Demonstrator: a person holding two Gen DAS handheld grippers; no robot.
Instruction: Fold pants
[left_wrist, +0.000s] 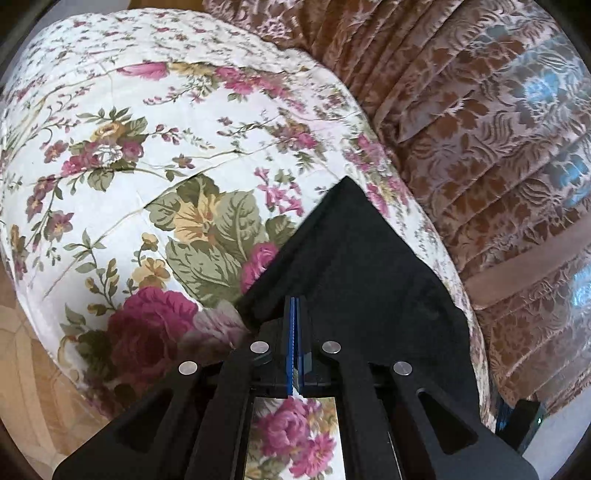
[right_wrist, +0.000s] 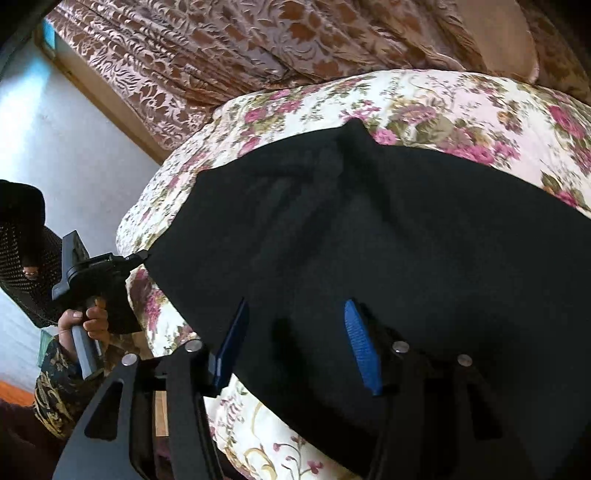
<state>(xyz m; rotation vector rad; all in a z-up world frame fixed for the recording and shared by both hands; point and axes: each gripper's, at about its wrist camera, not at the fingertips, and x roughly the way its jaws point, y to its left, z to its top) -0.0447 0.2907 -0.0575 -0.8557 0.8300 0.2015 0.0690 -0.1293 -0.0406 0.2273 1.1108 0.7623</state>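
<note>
Black pants (right_wrist: 369, 229) lie spread on a floral bedspread (right_wrist: 443, 107). In the left wrist view a black corner of the pants (left_wrist: 351, 251) sits ahead of my left gripper (left_wrist: 295, 306), whose blue pads are shut on the pants' edge. The left gripper also shows in the right wrist view (right_wrist: 136, 256), pinching the pants' left corner. My right gripper (right_wrist: 295, 314) is open, its blue pads (right_wrist: 360, 343) spread over the near edge of the pants, with nothing between them.
The floral bedspread (left_wrist: 147, 166) covers the bed. Brown patterned curtains (left_wrist: 498, 147) hang beyond it. A white wall (right_wrist: 74, 147) is at the left. Wooden floor (left_wrist: 29, 369) shows below the bed edge.
</note>
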